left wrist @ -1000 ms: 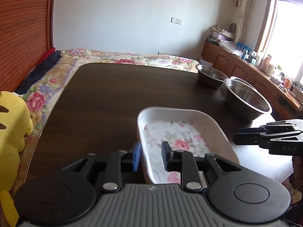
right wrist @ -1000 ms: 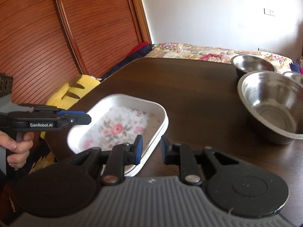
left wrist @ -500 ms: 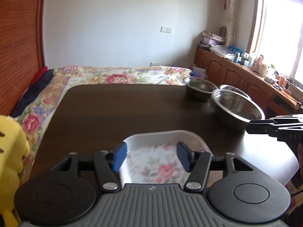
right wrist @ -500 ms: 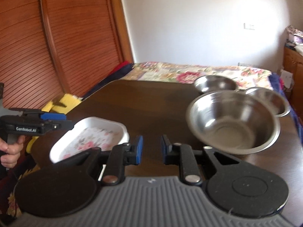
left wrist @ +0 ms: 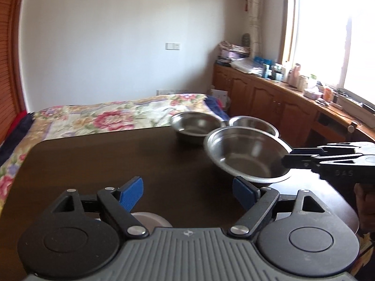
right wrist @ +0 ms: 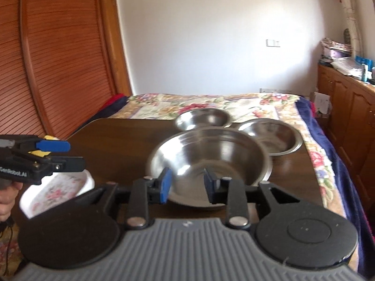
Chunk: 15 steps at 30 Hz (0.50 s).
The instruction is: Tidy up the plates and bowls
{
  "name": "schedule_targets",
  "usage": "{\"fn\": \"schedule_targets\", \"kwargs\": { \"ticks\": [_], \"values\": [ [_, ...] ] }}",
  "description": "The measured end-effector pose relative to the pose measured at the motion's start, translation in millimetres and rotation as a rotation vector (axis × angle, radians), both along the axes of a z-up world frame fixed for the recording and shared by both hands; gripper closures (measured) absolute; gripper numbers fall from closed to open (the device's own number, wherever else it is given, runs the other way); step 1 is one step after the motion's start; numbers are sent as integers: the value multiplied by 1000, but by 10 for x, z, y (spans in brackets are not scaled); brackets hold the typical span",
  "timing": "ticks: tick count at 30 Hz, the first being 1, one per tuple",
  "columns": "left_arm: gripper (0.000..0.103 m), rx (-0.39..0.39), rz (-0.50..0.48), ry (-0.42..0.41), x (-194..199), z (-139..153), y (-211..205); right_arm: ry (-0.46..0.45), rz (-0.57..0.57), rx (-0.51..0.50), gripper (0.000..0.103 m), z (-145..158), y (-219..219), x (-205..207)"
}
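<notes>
Nearest us, the left hand-held gripper (left wrist: 187,190) is spread wide over the dark counter (left wrist: 117,159). The right hand-held gripper (right wrist: 187,183) is partly apart at the large steel bowl (right wrist: 208,161), perhaps around its near rim. The floral tray (right wrist: 56,187) sits left; two smaller bowls (right wrist: 202,118) lie beyond.
</notes>
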<state>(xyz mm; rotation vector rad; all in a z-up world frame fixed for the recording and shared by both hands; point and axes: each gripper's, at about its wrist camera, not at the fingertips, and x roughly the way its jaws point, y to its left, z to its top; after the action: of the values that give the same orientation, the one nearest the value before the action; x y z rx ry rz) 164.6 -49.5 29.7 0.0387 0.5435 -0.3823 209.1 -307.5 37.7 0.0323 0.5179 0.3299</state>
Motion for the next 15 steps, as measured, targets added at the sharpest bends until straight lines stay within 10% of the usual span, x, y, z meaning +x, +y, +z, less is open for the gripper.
{"fn": "schedule_targets", "kwargs": {
  "ticks": [15],
  "values": [
    [24, 34, -52, 26, 361, -129, -623, -21, -70, 8, 42, -147, -495, 344]
  ]
}}
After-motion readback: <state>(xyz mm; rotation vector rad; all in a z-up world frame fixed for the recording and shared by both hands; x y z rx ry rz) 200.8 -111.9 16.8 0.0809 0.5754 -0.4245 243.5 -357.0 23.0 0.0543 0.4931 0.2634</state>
